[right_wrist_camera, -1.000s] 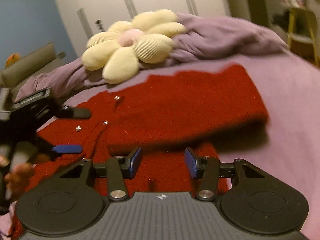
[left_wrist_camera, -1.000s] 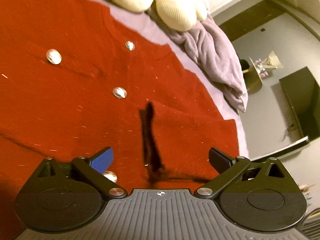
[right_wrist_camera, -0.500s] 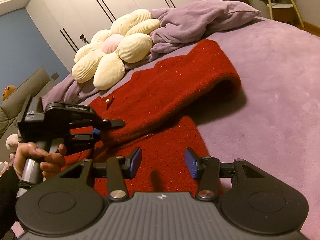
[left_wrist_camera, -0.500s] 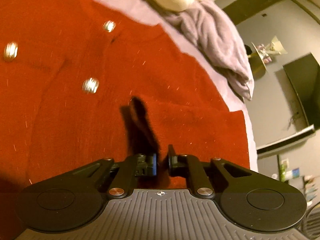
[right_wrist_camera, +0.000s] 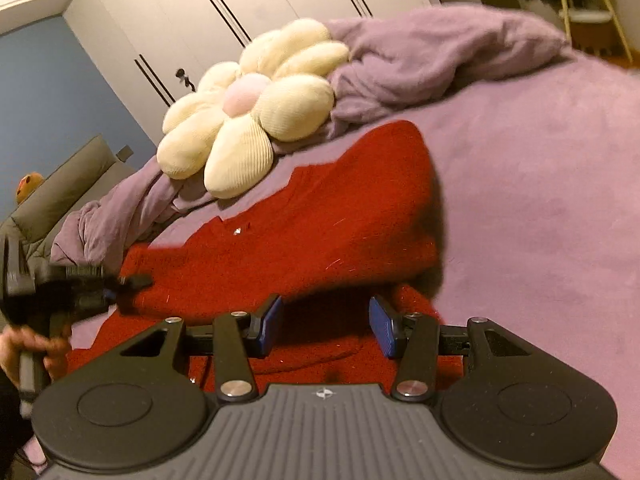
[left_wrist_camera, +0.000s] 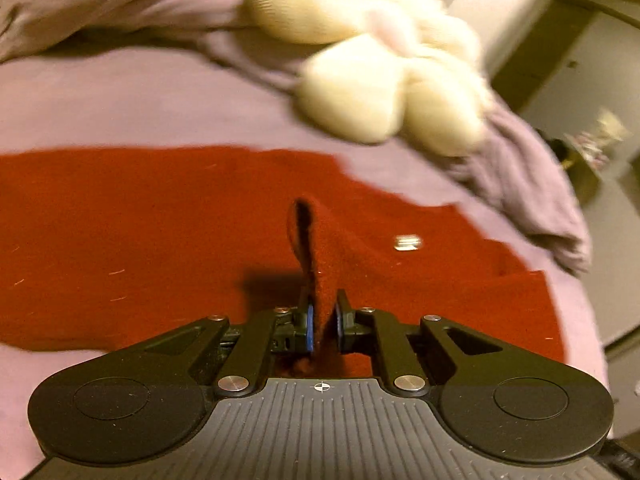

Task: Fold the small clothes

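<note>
The red knitted cardigan [left_wrist_camera: 168,240] lies spread on the purple bed [right_wrist_camera: 540,208], one silver button [left_wrist_camera: 407,241] showing, its far sleeve folded over the body. A second ago the left gripper [left_wrist_camera: 323,322] gaped above flat cloth; now it pinches a raised fold at 12 o'clock. The right gripper [right_wrist_camera: 326,322] hovers half open, holding nothing. No legible writing.
</note>
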A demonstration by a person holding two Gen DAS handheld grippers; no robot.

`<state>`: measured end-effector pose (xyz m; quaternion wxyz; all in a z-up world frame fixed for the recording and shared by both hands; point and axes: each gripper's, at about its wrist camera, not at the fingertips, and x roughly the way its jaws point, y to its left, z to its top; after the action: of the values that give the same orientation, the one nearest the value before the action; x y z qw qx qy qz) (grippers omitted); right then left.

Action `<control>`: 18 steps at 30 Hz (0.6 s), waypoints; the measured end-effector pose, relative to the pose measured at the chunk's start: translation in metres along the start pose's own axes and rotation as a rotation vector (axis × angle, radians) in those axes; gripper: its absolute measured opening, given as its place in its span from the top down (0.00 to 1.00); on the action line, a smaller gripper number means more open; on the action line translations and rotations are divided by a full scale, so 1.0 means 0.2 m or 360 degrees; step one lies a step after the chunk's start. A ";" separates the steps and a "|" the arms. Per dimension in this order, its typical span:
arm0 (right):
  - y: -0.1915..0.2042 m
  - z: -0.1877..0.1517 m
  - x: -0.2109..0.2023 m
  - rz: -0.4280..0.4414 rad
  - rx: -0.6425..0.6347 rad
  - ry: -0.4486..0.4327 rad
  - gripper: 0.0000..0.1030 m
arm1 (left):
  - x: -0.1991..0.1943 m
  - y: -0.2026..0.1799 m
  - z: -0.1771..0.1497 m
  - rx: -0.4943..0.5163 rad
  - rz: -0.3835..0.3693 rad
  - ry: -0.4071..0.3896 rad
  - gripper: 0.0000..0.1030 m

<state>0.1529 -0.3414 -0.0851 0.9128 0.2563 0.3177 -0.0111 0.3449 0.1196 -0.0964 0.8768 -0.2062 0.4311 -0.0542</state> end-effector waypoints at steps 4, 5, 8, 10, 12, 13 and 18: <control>-0.03 0.01 0.10 0.0008 0.0130 0.0037 0.53 | 0.06 0.15 -0.04 -0.0157 -0.0051 0.0025 0.76; -0.05 0.01 0.12 0.0017 0.0198 0.0028 0.53 | 0.09 0.16 -0.04 -0.0183 -0.0076 0.0029 0.68; -0.12 0.01 0.16 0.0084 0.0464 -0.0018 0.53 | 0.14 0.18 -0.05 -0.0234 -0.0149 0.0043 0.66; -0.17 -0.01 0.18 0.0109 0.0628 -0.0068 0.54 | 0.15 0.17 -0.04 -0.0220 -0.0157 0.0049 0.82; -0.20 -0.02 0.19 0.0090 0.0718 -0.0127 0.68 | 0.15 0.15 -0.03 -0.0193 -0.0158 0.0044 0.88; -0.21 -0.02 0.20 0.0084 0.0749 -0.0151 0.70 | 0.14 0.14 -0.02 -0.0170 -0.0144 0.0022 0.88; -0.22 -0.02 0.25 0.0039 0.0773 -0.0158 0.88 | 0.08 0.04 0.08 0.0007 -0.0111 -0.0137 0.88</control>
<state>0.1810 -0.3711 -0.1378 0.8390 0.4711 0.2574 -0.0886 0.3673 0.1273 -0.1022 0.8925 -0.2213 0.3855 -0.0768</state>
